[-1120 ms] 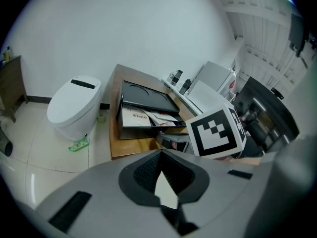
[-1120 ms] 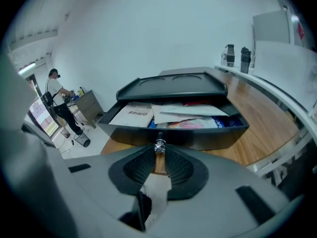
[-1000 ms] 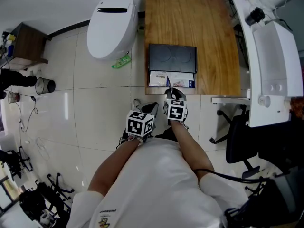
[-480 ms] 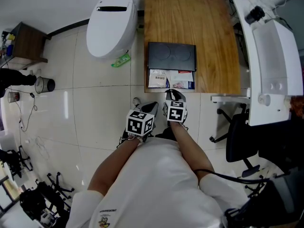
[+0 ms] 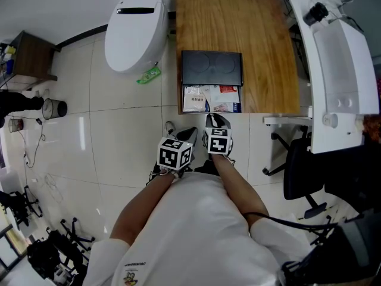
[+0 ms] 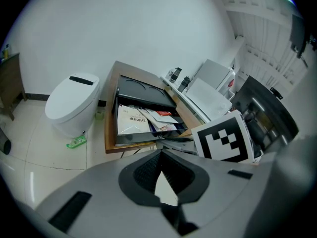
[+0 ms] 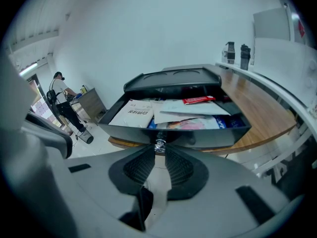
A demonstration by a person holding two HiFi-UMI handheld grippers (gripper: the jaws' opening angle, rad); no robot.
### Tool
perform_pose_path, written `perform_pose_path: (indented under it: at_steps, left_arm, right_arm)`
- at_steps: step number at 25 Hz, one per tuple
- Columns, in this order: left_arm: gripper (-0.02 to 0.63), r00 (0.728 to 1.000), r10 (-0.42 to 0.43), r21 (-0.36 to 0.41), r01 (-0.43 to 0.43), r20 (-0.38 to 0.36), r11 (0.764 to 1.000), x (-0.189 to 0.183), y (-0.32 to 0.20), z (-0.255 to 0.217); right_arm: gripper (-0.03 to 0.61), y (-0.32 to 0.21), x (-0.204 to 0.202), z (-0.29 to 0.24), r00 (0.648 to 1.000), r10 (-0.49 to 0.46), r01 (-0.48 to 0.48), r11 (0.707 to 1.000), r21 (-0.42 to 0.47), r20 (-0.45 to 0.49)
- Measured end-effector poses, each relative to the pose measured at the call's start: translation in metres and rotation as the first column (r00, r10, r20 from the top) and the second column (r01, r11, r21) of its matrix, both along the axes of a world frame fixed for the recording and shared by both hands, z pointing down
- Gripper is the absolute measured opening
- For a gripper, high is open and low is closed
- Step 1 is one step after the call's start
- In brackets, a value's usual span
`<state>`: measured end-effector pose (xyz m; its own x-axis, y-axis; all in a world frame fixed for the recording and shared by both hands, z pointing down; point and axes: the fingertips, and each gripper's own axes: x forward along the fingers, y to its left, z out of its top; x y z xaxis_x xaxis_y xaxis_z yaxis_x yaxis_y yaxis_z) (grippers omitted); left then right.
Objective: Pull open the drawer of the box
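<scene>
A: Box [image 5: 212,68], where?
B: On the wooden table [image 5: 232,16], near its front edge. Drawer [image 7: 198,139] stands open, out to that edge, papers [image 7: 136,114] inside.
A: Tongs?
B: Right gripper [image 7: 159,151] pinches the drawer's knob [image 7: 159,145], just off the table's front edge. Left gripper [image 6: 159,153] beside it, off the table, tips pressed together, nothing between.

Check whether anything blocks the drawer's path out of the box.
Nothing visible. The black rectangular drawer fronts open air beyond the wooden table; only the right gripper, shut on its small metal knob, is ahead of it.
</scene>
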<state>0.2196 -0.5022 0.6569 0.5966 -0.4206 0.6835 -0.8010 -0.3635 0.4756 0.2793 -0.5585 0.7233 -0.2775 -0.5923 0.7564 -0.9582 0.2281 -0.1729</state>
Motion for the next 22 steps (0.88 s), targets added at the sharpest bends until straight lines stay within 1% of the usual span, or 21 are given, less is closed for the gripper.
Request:
perform_pose_path:
  at_steps: [14, 22]
  left_arm:
    - [0.002, 1.0, 0.024, -0.007, -0.024, -0.004, 1.0, 0.0097, 0.0064, 0.0025]
    - [0.002, 1.0, 0.0, 0.0, 0.0, 0.0, 1.0, 0.0027, 0.0032, 0.0011]
  right_arm:
    - [0.054, 0.0098, 0.0011, 0.001, 1.0, -0.014, 0.014, 1.0, -0.004, 0.002]
    - [0.054, 0.0085, -0.0003, 0.0037, 1.0, -0.008, 0.008, 1.0, -0.011, 0.028]
